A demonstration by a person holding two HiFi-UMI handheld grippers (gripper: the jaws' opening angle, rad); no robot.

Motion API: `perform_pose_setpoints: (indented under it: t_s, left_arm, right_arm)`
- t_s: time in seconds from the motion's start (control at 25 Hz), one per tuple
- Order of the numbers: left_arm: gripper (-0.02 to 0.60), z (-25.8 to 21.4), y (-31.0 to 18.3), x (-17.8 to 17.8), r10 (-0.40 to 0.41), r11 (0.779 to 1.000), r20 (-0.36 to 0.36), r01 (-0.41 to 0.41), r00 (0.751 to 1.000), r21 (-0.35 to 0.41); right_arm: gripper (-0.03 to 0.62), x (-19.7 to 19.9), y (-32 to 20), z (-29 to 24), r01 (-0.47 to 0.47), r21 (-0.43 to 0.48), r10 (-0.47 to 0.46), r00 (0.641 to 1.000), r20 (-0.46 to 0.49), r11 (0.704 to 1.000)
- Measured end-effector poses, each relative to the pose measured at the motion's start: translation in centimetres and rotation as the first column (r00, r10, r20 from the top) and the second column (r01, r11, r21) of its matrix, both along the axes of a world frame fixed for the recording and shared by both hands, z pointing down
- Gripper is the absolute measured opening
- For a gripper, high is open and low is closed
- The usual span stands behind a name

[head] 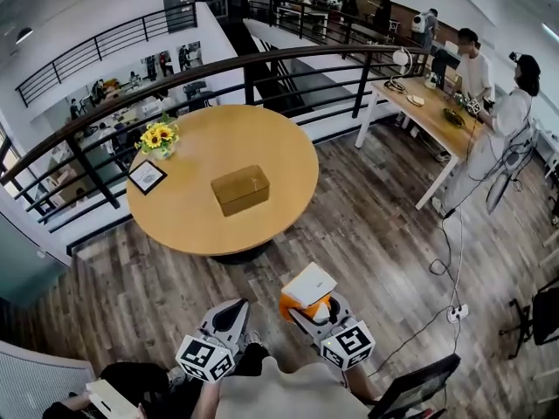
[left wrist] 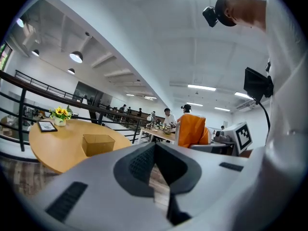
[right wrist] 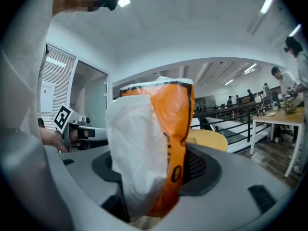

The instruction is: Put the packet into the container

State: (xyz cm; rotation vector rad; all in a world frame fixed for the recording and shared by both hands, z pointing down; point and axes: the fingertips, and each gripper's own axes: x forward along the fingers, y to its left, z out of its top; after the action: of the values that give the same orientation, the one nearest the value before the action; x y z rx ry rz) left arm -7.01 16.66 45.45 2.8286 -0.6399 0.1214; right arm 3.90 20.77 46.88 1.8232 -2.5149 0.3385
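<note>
An orange-and-white packet (head: pixel 307 285) stands up between the jaws of my right gripper (head: pixel 313 308), which is shut on it. In the right gripper view the packet (right wrist: pixel 154 129) fills the middle and hides the container. The container, an open brown cardboard box (head: pixel 240 189), sits near the middle of the round wooden table (head: pixel 288 155), well ahead of both grippers. My left gripper (head: pixel 232 308) hovers over the floor beside the right one, jaws together and holding nothing. The left gripper view shows the box (left wrist: pixel 98 144) at left and the packet (left wrist: pixel 191 130) at right.
A pot of sunflowers (head: pixel 158 136) and a small framed card (head: pixel 147 176) stand on the table's left side. A black railing (head: pixel 262 68) curves behind the table. People stand at a long desk (head: pixel 428 112) at the right. A cable and a power strip (head: pixel 457 312) lie on the wooden floor.
</note>
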Motion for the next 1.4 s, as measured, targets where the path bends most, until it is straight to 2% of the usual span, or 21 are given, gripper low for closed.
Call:
perform_pose_setpoints:
  t_s: [0.44,0.76,1.08,1.4]
  left_arm:
    - [0.005,-1.6,-12.0,-1.8,0.012,1.000,-0.041,-0.011,0.999,0.009]
    - [0.005,-1.6,-15.4,-2.9,0.001,1.000,-0.036,-0.001,0.999,-0.021]
    - [0.005,-0.3,-18.2,-1.7,0.008,0.999,-0.013,-0.008,1.000,-0.045]
    - [0.005,-0.6,-25.2,1.8,-0.037,0.998,0.004,0.037,0.999,-0.042]
  right_arm:
    - [0.296,-1.5,-11.8,-1.7,-0.014,0.023,0.015,0.999,-0.035,1.000]
    - [0.296,-3.0,-15.7,-1.6,0.011,0.000,-0.011,0.999,-0.033,1.000]
    - [0.296,-1.8,-18.9,-0.2,0.010,-0.029,-0.011,1.000,-0.020,1.000]
    - [0.296,2.0,-26.0,-0.5,0.048,-0.022,-0.048,0.999,-0.010,0.999]
